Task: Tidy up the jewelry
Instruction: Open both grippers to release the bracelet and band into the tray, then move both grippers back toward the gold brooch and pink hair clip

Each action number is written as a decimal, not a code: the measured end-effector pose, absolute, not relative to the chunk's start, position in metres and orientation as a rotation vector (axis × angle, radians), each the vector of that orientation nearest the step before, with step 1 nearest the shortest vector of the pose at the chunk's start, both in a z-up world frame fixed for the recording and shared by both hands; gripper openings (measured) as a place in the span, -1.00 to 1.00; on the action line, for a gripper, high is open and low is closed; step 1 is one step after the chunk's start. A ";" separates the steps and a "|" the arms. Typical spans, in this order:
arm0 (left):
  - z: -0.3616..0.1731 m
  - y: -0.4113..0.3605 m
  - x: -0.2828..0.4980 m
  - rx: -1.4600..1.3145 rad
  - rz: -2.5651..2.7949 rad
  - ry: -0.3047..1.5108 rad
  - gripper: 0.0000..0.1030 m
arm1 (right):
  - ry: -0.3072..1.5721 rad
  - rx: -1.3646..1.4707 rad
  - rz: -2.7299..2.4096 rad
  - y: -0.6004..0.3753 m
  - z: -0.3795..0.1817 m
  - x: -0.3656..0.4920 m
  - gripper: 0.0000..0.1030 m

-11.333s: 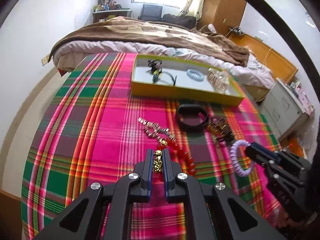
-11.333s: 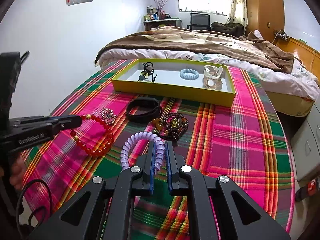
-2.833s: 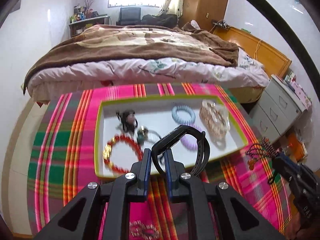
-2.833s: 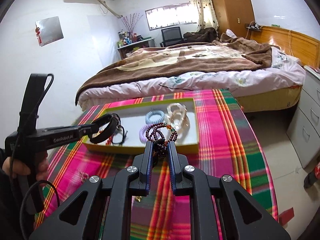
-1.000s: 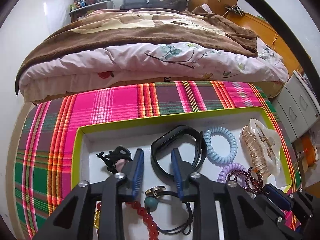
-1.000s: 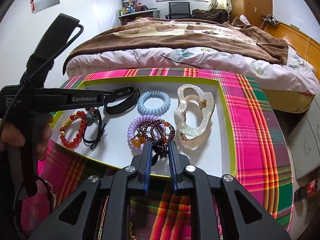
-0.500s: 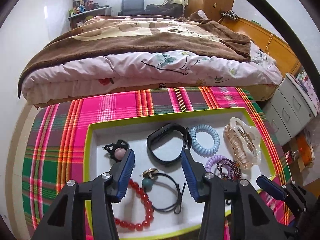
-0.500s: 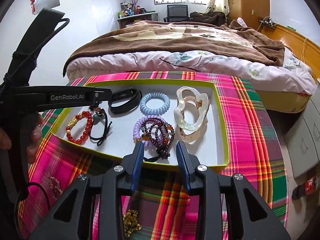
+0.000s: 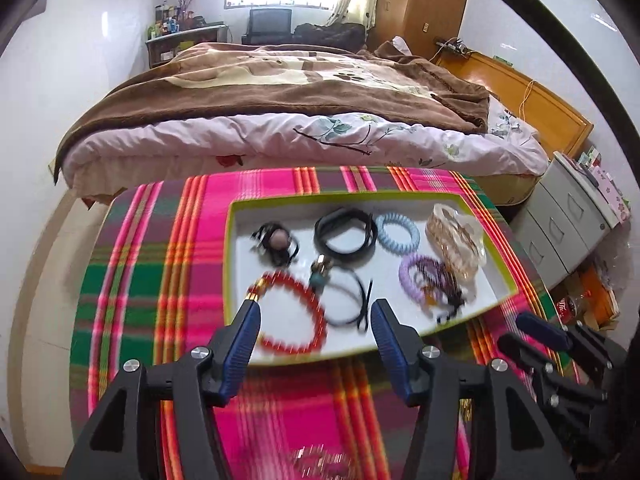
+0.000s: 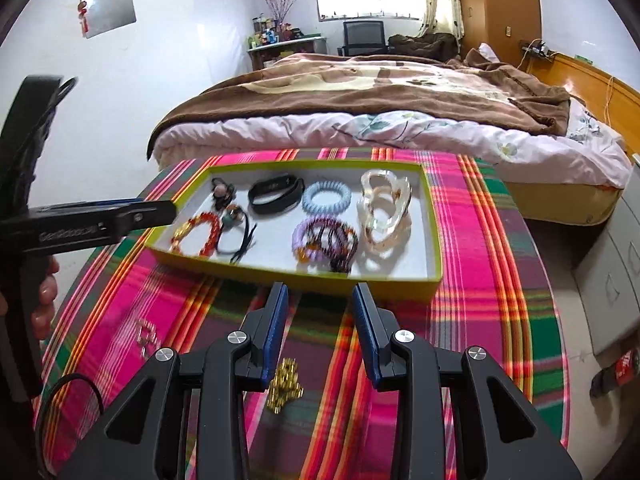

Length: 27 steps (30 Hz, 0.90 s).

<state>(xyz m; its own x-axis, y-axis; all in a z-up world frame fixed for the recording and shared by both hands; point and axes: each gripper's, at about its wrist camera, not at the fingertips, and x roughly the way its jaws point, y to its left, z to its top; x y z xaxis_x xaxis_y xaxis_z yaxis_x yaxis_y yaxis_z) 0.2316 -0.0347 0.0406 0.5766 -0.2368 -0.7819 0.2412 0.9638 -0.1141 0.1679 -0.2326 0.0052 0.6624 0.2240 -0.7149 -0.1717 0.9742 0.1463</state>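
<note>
Right wrist: gold chain [image 10: 285, 386] beneath empty right gripper [image 10: 320, 312].

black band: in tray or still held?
In the tray. The black band lies flat by the blue coil; no gripper touches it.

The left tool [image 10: 160, 210] reads, blurred, "GenRobot.AI" along its side.

Bare plaid cloth [image 10: 480, 280] lies open right of the tray [image 10: 434, 240]; gold chain [image 10: 285, 386] lies nearer.
</note>
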 end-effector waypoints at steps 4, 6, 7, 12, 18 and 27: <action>0.030 -0.024 0.203 0.013 -0.279 0.937 0.13 | 0.834 0.071 0.239 -0.234 -0.003 0.157 -0.33; 0.023 -0.018 0.190 -0.003 -0.279 0.949 0.14 | 0.845 0.071 0.249 -0.234 -0.007 0.151 -0.33; 0.020 -0.015 0.185 -0.009 -0.276 0.954 0.14 | 0.852 0.069 0.255 -0.233 -0.010 0.149 -0.33; 0.010 0.002 0.160 -0.064 -0.256 0.964 0.14 | 0.870 0.050 0.291 -0.224 -0.019 0.140 -0.28; 0.000 0.022 0.141 -0.117 -0.229 0.972 0.20 | 0.898 0.012 0.298 -0.207 -0.030 0.143 -0.06; -0.007 0.039 0.135 -0.156 -0.207 0.982 0.20 | 0.922 -0.018 0.261 -0.196 -0.037 0.149 -0.07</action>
<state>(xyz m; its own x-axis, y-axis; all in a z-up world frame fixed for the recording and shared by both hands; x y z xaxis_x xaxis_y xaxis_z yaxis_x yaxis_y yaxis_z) 0.1349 0.0388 -0.0075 0.5378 -0.2436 -0.8071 0.1029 0.9691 -0.2240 0.1485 -0.1956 -0.0368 0.5754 0.2147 -0.7891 -0.2303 0.9684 0.0956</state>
